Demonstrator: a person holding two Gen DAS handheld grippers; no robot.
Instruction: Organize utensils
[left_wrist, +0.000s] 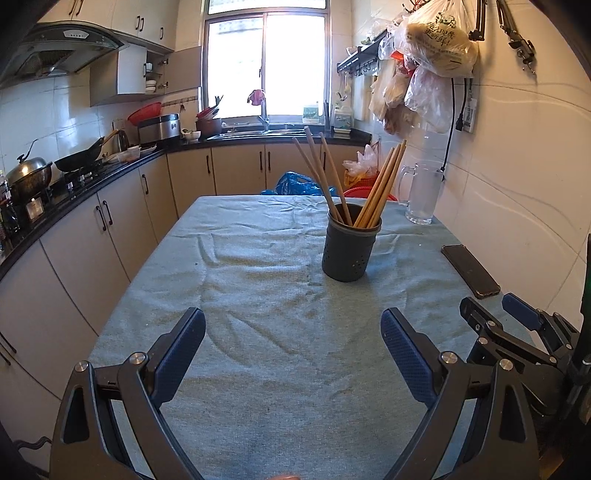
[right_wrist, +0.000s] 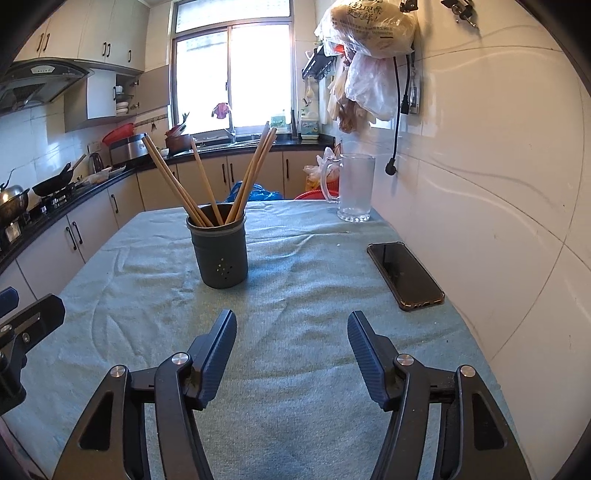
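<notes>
A dark grey perforated utensil holder stands upright on the teal cloth-covered table. Several wooden chopsticks lean inside it, fanned to both sides. My left gripper hovers low over the cloth, short of the holder, open with nothing between its blue pads. My right gripper is also open and empty, with the holder ahead and to its left. Each gripper shows at the edge of the other's view: the right one and the left one.
A black phone lies near the table's right edge by the tiled wall. A glass mug stands at the far right corner. Plastic bags hang on the wall above. Kitchen counters run along the left.
</notes>
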